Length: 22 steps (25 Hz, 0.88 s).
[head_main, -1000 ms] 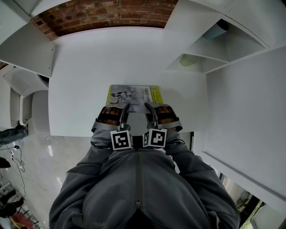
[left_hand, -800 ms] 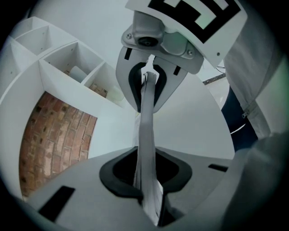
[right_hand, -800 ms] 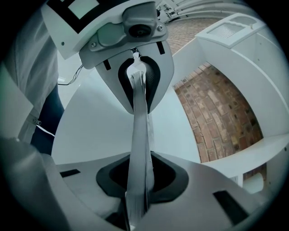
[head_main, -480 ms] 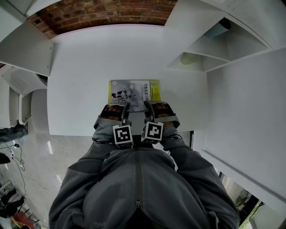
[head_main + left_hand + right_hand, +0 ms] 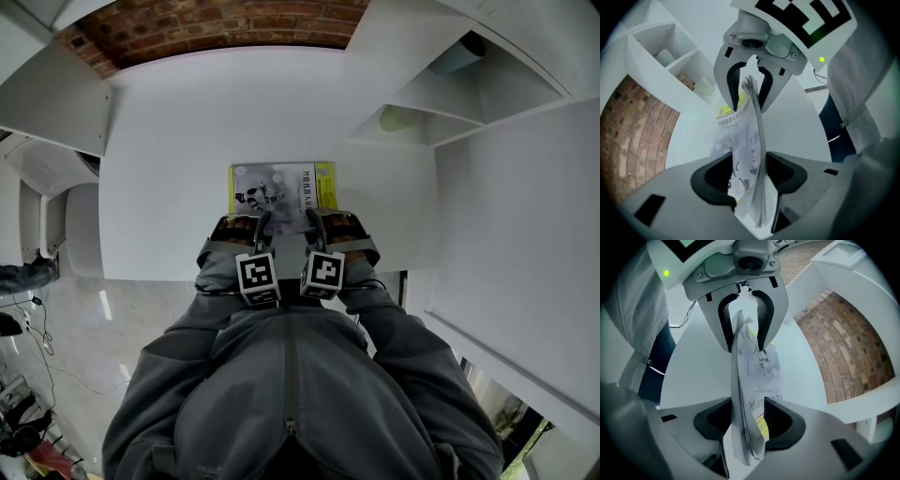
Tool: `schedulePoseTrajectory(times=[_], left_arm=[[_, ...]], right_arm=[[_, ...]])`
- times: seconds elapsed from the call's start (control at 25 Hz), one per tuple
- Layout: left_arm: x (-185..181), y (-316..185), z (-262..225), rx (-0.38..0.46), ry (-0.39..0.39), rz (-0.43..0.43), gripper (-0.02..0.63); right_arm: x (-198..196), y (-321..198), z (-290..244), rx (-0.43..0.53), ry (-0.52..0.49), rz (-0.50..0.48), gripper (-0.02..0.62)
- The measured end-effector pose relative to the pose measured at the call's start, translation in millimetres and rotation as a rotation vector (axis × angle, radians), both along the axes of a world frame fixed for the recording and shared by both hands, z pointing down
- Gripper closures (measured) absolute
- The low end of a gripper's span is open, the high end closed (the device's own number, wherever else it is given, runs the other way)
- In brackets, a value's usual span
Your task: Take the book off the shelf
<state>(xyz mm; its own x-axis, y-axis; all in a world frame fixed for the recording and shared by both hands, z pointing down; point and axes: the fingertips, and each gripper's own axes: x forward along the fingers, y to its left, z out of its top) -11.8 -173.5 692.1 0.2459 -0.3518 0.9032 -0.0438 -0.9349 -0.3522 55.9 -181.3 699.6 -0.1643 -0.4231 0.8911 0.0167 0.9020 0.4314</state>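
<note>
The book [image 5: 279, 187], thin with a grey-and-white cover and a yellow band, lies flat on the white table [image 5: 169, 169]. Both grippers are at its near edge, side by side. In the left gripper view the book [image 5: 746, 136] runs between the jaws of my left gripper [image 5: 747, 183], which are opening, with gaps showing beside the pages. My right gripper [image 5: 746, 422] is also opening, and the book [image 5: 754, 371] stands loosely between its pads. In the head view the left gripper [image 5: 262, 221] and the right gripper [image 5: 312, 221] point away from me.
White shelves [image 5: 441, 103] stand at the right, holding a pale green thing [image 5: 398, 120] and a blue roll [image 5: 455, 61]. A brick wall [image 5: 216, 23] lies beyond the table. The table's near edge is under my wrists.
The book and both grippers have shifted slightly away from me across the table. The two marker cubes have come a little closer together.
</note>
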Motion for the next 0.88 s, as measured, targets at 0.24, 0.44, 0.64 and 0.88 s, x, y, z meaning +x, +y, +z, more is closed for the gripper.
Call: schedulePoseTrajectory(times=[0.24, 0.44, 0.64, 0.88], left_arm=[[-2, 6, -10, -0.010, 0.013, -0.013, 0.369], [-7, 9, -23, -0.004, 0.039, -0.055, 0.367], [-8, -2, -50, 0.054, 0.101, -0.107, 0.377], [-11, -23, -96, 0.188, 0.185, -0.156, 0.443]], right_arm=[[0, 14, -11, -0.036, -0.021, 0.002, 0.383], [2, 17, -24, -0.007, -0.061, 0.010, 0.372], [4, 4, -53, 0.038, -0.099, 0.070, 0.373], [-2, -13, -93, 0.135, -0.165, 0.125, 0.376]])
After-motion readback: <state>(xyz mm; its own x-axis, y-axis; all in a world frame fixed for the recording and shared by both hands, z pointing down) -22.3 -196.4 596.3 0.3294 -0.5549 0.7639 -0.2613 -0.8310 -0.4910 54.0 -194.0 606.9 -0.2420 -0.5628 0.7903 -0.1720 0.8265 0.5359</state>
